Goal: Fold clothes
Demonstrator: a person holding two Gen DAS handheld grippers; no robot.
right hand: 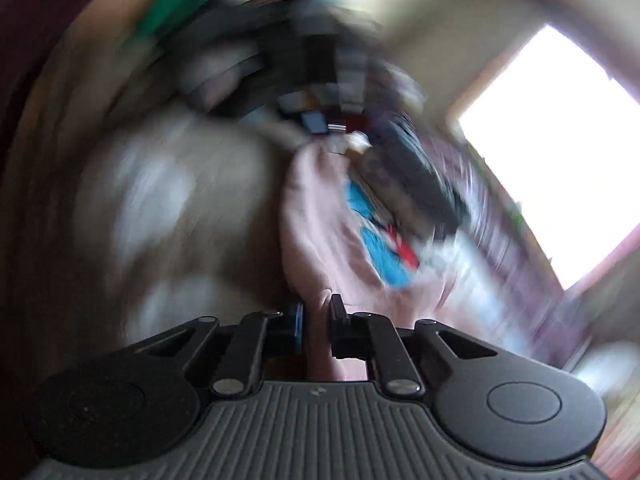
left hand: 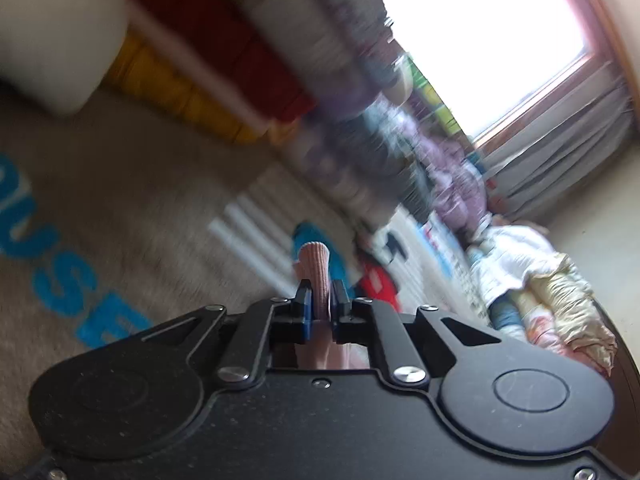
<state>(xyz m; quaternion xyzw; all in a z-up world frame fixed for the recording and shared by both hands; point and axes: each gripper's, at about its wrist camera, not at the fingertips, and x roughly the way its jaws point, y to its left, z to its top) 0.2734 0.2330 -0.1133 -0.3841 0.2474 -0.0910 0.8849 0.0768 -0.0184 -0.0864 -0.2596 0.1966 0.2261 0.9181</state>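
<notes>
In the left wrist view we see the left gripper (left hand: pixel 320 294) clenched on a ribbed cuff of the pale pink knitted garment (left hand: pixel 315 270), which stands up between the black fingers and runs back under the gripper body. Beyond it lies a grey-beige blanket with large blue letters (left hand: pixel 120 200), and just past the cuff a patch of bright blue and red fabric (left hand: pixel 360 276). A stack of red, yellow and white folded cloth (left hand: pixel 208 64) sits further off, with a heap of cream and white clothes (left hand: pixel 532 276) to the right, below a bright window (left hand: pixel 480 40).

In the right wrist view, badly smeared, the right gripper (right hand: pixel 316 316) grasps another fold of the same pink garment (right hand: pixel 316 216), which spreads away in front of it; the blue and red patch (right hand: pixel 384 252) seems to be a print on it, though we cannot be sure.
</notes>
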